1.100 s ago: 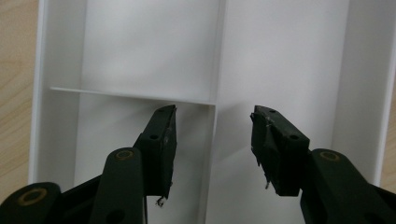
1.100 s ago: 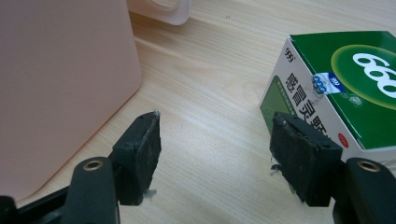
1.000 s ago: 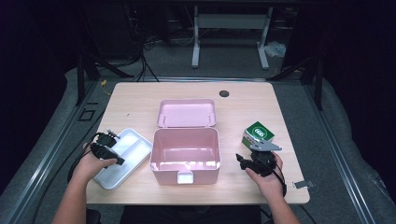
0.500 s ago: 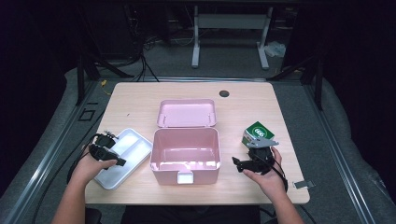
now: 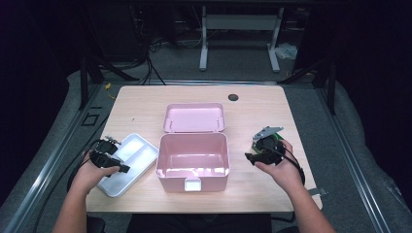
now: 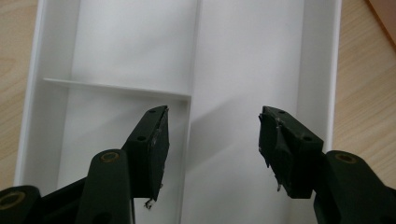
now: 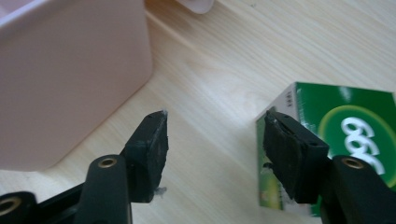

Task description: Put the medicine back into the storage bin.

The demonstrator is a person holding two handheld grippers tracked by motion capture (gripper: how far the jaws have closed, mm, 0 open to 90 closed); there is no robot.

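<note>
The right hand-held gripper [image 7: 212,140] has just been narrowing its jaws, which stand apart on nothing, with the green box [image 7: 336,135] on the tabletop [image 7: 224,70] just beside its right jaw. A squeeze from here would likely catch only a corner and tip the box. The left hand-held gripper [image 6: 212,140] hangs wide apart over the white tray [image 6: 252,56].

Right gripper [image 5: 253,151] lifted off green box [image 7: 336,140], jaws narrowing.

Green box [image 7: 336,135] flat beside pink bin [image 5: 192,154]

high view: above, looking down on table [image 5: 145,104] | tool views: close, angled down at tabletop
</note>
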